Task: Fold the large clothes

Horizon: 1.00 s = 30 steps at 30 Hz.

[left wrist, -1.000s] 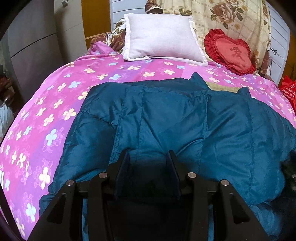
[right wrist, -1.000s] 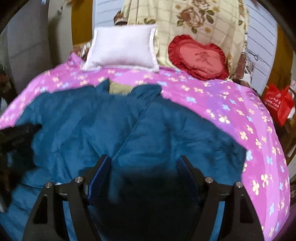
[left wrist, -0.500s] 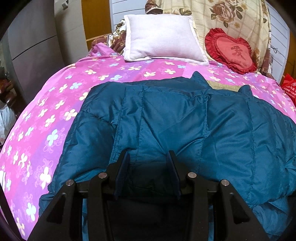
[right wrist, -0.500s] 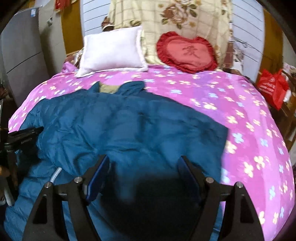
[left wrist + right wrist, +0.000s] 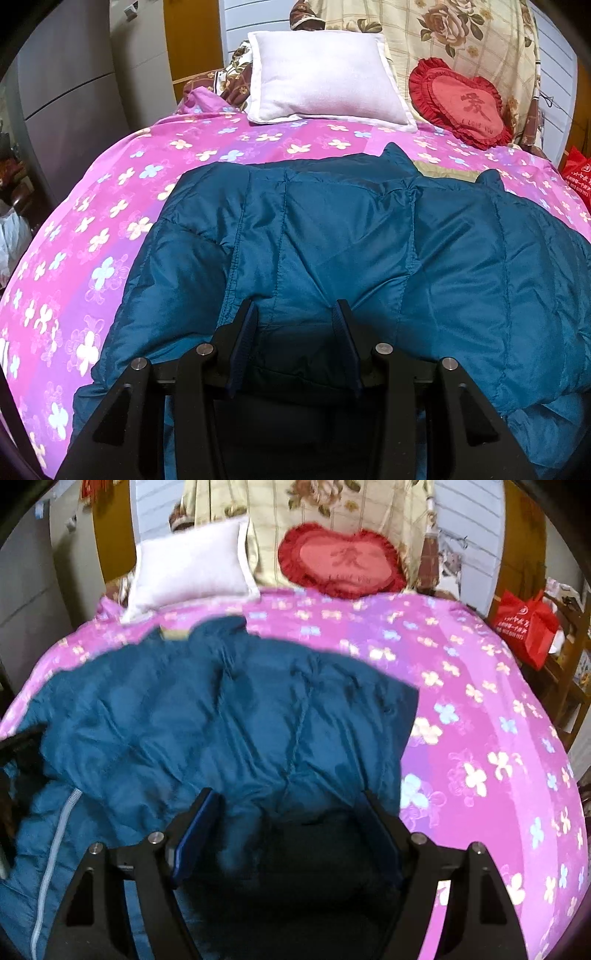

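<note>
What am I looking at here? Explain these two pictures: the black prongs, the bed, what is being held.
No robot is here. A person holds a two-finger tool in each hand, with a camera on each looking along its fingers, so each picture shows one tool from behind.

The left gripper has a fold of the teal padded jacket bunched between its fingers, apparently gripped. The right gripper stands wider over the jacket's other side; whether it grips is unclear.

The jacket lies spread on a pink flowered bedspread. At the head sit a white pillow and a red heart cushion.
</note>
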Available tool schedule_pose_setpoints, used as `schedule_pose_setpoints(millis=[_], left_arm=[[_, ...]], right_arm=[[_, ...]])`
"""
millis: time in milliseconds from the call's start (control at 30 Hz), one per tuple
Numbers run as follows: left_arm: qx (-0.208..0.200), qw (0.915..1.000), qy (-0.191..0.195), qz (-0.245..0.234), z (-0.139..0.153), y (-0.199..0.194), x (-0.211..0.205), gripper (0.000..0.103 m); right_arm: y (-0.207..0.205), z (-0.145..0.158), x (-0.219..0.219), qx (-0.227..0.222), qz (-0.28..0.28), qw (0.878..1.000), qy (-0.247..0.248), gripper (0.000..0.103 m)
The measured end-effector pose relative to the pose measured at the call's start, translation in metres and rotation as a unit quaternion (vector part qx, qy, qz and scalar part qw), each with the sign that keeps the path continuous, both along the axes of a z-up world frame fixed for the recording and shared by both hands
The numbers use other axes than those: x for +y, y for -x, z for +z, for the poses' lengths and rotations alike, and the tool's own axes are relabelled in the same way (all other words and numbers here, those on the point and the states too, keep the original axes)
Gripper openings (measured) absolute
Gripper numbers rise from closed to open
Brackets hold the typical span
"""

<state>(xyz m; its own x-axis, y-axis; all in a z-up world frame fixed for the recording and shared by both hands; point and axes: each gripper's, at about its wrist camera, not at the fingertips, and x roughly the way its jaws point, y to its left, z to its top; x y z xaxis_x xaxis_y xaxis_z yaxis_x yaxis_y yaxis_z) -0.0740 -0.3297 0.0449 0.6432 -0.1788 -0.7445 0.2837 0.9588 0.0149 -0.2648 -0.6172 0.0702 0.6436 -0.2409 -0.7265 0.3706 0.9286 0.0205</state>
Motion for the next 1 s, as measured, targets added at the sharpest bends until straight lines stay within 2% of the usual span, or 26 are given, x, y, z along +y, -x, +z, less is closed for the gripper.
schedule_pose_setpoints(millis=[100,167,333,400,500,700,1000], left_arm=[[0.001,1.0,0.001,0.0,0.0,0.0,0.0,0.024],[0.001,1.0,0.001,0.0,0.0,0.0,0.0,0.024],[0.0,1.0,0.0,0.0,-0.001,0.001,0.0,0.024],[0.0,1.0,0.002,0.0,-0.001,0.001,0.0,0.024],[0.003,1.0,0.009,-0.002,0.0,0.0,0.002,0.025],[0.017,0.9993,0.033,-0.009,0.017,0.008,0.021,0.025],[0.002,0.9993,0.028,-0.027,0.041,0.058,0.055,0.025]], right_arm=[[-0.001,0.013,0.007,-0.023,0.005,1.0,0.009,0.08],[-0.01,0.015,0.01,-0.019,0.01,1.0,0.013,0.08],[-0.044,-0.015,0.009,0.04,0.003,0.999,0.021,0.08],[-0.048,-0.024,0.008,0.037,-0.001,0.999,0.021,0.083],[-0.048,-0.023,0.009,0.038,-0.005,0.999,0.022,0.084],[-0.019,-0.001,0.01,0.019,-0.012,1.0,-0.008,0.084],[0.036,0.013,0.013,0.027,-0.021,0.998,-0.054,0.085]])
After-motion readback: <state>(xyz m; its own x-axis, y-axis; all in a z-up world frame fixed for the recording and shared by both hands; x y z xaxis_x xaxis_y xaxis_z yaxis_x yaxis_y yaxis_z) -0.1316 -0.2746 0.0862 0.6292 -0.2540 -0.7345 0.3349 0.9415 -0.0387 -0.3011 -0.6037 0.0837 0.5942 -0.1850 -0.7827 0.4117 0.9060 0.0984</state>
